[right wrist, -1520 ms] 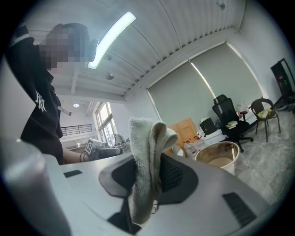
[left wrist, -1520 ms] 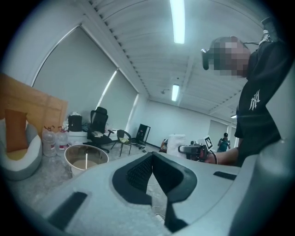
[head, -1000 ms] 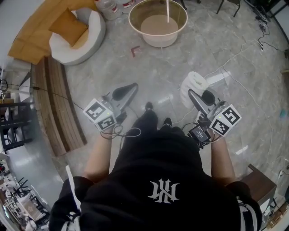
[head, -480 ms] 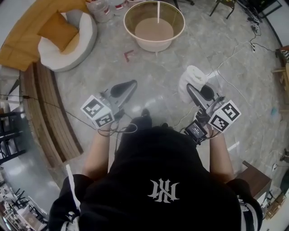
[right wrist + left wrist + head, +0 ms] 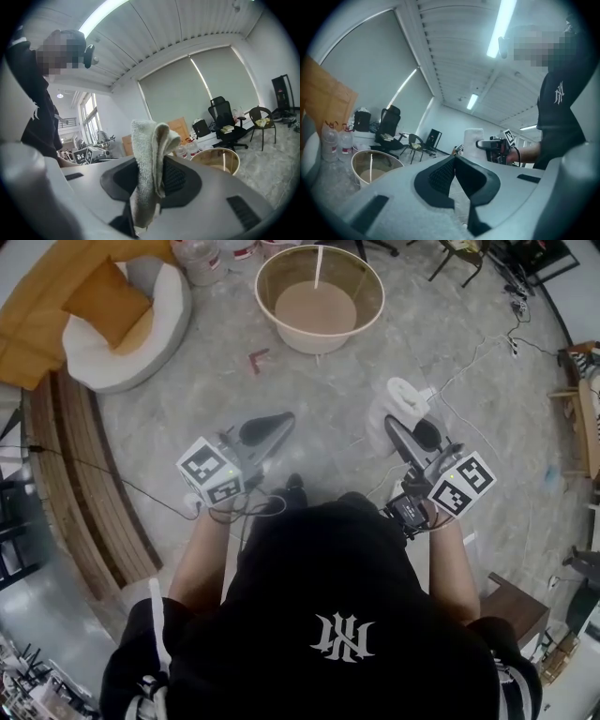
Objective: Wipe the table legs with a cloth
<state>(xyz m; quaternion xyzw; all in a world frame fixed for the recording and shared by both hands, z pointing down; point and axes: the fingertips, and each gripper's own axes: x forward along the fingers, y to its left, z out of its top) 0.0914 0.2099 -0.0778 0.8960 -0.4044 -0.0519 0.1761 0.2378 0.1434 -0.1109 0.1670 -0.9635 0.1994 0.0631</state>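
Observation:
A round table [image 5: 274,266] with a clear top, a thin white leg and a tan base stands on the floor ahead of me; it also shows low in the left gripper view [image 5: 360,157] and the right gripper view [image 5: 230,155]. My right gripper [image 5: 394,424] is shut on a folded white cloth [image 5: 403,397], which sticks up between the jaws in the right gripper view [image 5: 146,154]. My left gripper [image 5: 279,420] is shut with nothing in it, its jaws meeting at the tip [image 5: 454,158]. Both grippers are held at waist height, well short of the table.
A white beanbag chair [image 5: 131,334] with an orange cushion lies at the far left beside a wooden bench [image 5: 75,484]. Cables [image 5: 487,343] run over the marble floor on the right. Water bottles [image 5: 199,253] stand behind the table. A dark wooden box [image 5: 511,601] sits at my right.
I have stepped forward, so the round table has come a little nearer. Both grippers keep about the same pose, and the cloth stays in the right one.

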